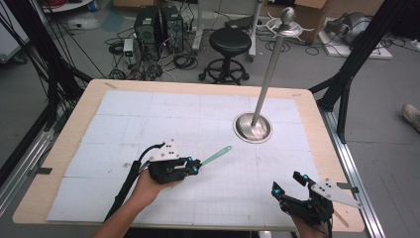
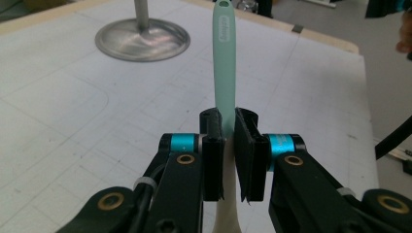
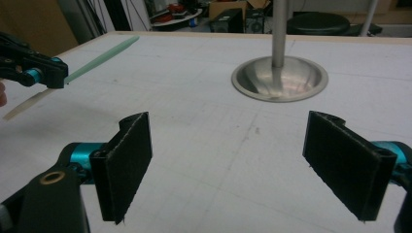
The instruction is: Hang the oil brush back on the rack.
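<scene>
in the high view your left gripper [image 1: 196,165] sits at lower left of centre, clenched on a slim mint-green spatula [image 1: 216,156] whose handle points toward the upper right. in the left gripper view the black pads [image 2: 212,160] press the spatula [image 2: 225,73] from both sides; the green handle is flat and narrow with a small hole at its far end, and the part below the pads is cream white. your right gripper [image 1: 288,182] is at the lower right of the frame, released, its jaws standing wide apart over the bare mat.

between the two grippers and the far edge stands a metal stand [image 1: 253,127]: a round, shiny, shallow base with a thin straight pole rising toward the upper right of the frame. it is well apart from the spatula tip. the table [image 1: 69,129] has a pale wooden rim and a white mat with a fine grid. beyond it, on the grey floor, are a black round stool [image 1: 230,42], two dark computer towers [image 1: 158,25] and many loose cables.
</scene>
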Tool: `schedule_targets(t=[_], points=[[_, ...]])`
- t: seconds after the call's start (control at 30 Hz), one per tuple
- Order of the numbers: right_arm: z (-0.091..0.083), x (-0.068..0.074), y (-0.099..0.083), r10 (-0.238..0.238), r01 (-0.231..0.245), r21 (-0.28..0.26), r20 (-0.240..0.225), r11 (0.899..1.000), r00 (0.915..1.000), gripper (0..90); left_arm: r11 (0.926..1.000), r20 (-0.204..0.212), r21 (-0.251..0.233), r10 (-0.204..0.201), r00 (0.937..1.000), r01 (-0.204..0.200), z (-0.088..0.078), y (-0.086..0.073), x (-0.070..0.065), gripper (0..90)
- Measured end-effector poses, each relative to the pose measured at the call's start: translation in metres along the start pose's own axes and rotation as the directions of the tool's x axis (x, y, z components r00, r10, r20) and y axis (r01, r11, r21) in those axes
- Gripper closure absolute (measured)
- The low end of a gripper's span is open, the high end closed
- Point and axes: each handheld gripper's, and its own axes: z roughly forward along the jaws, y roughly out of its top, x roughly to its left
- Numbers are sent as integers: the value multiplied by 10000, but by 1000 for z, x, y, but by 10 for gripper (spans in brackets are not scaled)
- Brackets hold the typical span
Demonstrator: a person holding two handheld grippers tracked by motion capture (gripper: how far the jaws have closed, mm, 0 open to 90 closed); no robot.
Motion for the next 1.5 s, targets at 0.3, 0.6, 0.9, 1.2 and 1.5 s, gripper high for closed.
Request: schedule_targets(t=[0.3,0.6,0.9,1.2,1.5], points=[[27,28,11,-46,26,-170,-1162,9999,9932,168,9926,6,-1157,382,9993,-379,-16,7,-16,818],[47,47,18,-396,387,-82,-1745,9992,9839,169,9876,63,-1396,727,9973,-712,-17,6,-24,818],[60,59,32,-106,-50,-552,-2789,9985,9603,275,9861,167,-1414,903,9958,-871,-12,5,-31,817],[79,80,50,-175,-23,-533,-3689,9986,9293,426,9849,183,-1413,1033,9945,-997,-9,5,-38,817],[80,84,57,-108,-120,-530,-4096,9985,9122,605,9846,161,-1422,1054,9943,-1020,-10,5,-40,815]])
